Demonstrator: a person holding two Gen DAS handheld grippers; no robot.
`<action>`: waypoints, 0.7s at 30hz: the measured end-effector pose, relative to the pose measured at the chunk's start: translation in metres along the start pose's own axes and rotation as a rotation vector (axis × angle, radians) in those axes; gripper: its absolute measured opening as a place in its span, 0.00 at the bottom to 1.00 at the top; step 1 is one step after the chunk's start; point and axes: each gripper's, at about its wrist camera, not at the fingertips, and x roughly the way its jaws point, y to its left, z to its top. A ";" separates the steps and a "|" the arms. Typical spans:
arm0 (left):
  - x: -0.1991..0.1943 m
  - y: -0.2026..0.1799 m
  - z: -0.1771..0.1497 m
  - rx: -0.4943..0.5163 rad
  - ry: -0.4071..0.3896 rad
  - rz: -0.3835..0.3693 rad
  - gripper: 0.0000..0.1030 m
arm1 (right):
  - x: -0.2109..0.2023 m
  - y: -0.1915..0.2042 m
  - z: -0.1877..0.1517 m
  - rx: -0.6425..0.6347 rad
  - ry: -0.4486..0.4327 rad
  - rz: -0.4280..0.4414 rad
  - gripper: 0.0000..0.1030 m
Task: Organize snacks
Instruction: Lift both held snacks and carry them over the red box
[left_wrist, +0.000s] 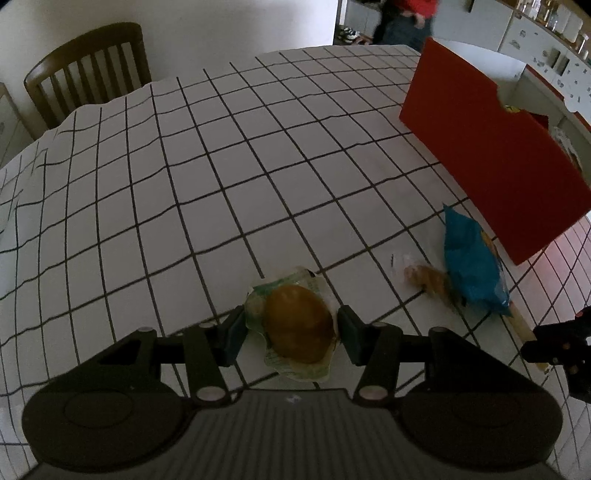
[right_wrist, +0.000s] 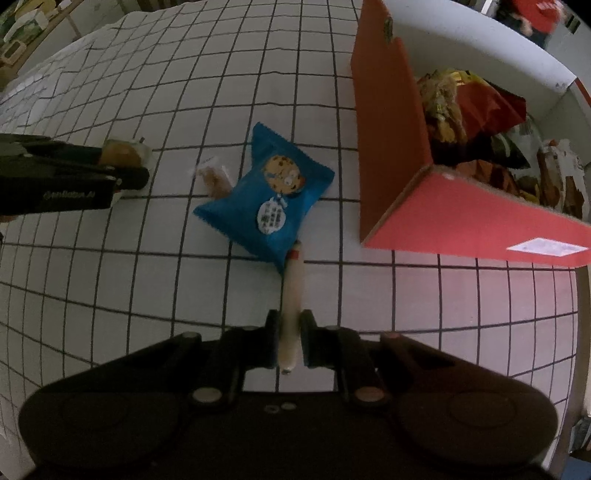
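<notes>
My left gripper (left_wrist: 293, 330) points down at the checked tablecloth (left_wrist: 221, 166), its pads closed against both sides of a brown bun in a clear green-printed wrapper (left_wrist: 297, 325). The right wrist view shows that bun (right_wrist: 120, 153) at the left gripper's (right_wrist: 142, 164) tip. My right gripper (right_wrist: 290, 332) is shut on a pale stick snack with a red band (right_wrist: 293, 291), whose far end reaches a blue cookie packet (right_wrist: 269, 199). A small clear-wrapped pastry (right_wrist: 214, 177) lies just left of the packet.
A red cardboard box (right_wrist: 461, 229) holding several snack bags stands right of the packet, its long wall (left_wrist: 498, 147) facing the table's middle. A wooden chair (left_wrist: 88, 70) stands at the far left edge. A person (left_wrist: 406, 18) is behind the table.
</notes>
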 end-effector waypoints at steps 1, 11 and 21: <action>0.000 -0.001 -0.001 -0.001 0.001 0.002 0.51 | -0.001 0.001 -0.003 -0.005 0.003 0.000 0.10; -0.011 0.001 -0.018 -0.034 0.030 -0.017 0.51 | -0.023 0.024 -0.047 -0.082 0.033 0.034 0.10; -0.034 -0.008 -0.038 -0.045 0.019 -0.041 0.51 | -0.073 0.045 -0.086 -0.210 0.015 0.043 0.10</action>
